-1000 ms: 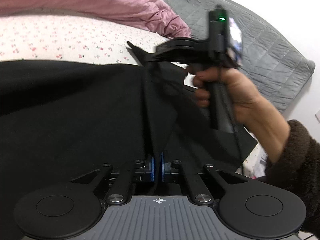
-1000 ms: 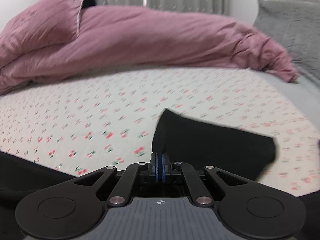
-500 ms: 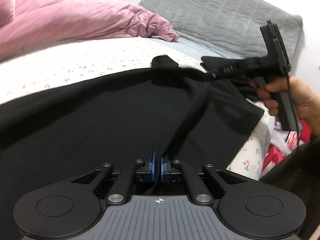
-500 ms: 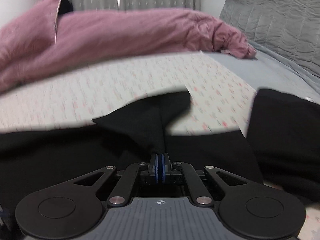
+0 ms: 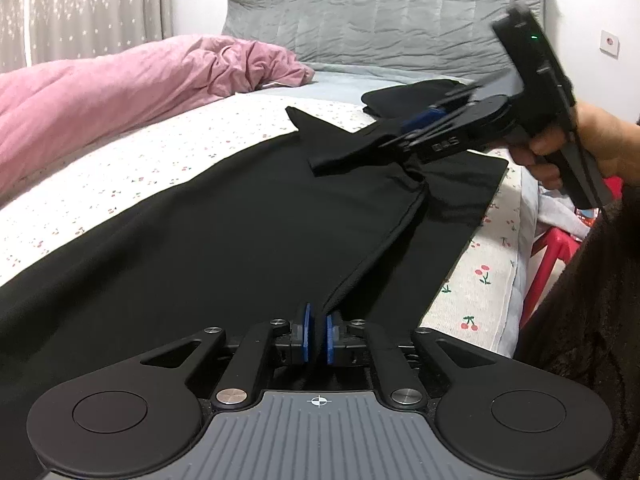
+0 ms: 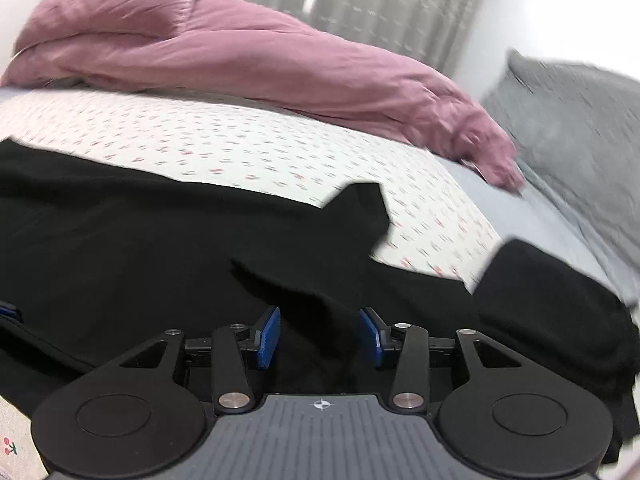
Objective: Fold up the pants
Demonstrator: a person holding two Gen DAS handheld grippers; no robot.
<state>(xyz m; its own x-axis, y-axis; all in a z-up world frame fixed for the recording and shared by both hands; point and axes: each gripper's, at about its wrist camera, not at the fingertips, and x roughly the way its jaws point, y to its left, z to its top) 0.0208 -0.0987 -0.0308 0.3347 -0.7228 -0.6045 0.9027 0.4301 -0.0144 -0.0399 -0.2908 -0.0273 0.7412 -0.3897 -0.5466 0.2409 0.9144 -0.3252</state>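
Nearest, the left tool [image 5: 316, 338] is pinched tight on a fold edge of the black pants [image 5: 224, 216]; cloth runs straight out from between the blue pads w/ no gap showing. The pants lie spread along the near edge of the bed [image 5: 168, 148], one layer doubled over another, the fold ridge running from the left tool toward the far right corner.

Further along, the right tool [image 6: 320, 330] has its pads spread wide apart, nothing clamped; black fabric sits under and between them but isn't held. In the left wrist view the right tool [image 5: 416, 128] hangs just above the far end of the pants, blurred. A flap of cloth near its tip stands up a bit; can't tell if it touches.

Handling, my guess: thin, soft, light knit, zero stiffness, so it'll droop and wrinkle if lifted by one point. Not fragile, prob. a bit slippery on itself. Best hold = hem or waistband corners and doubled fold edges, two points at once, kept taut.

No containers here. Beyond the pants, a second dark folded garment [image 5: 408, 94] sits near the far right edge of the bed; behind it the pink duvet [image 5: 132, 80] and grey headboard [image 5: 380, 16].
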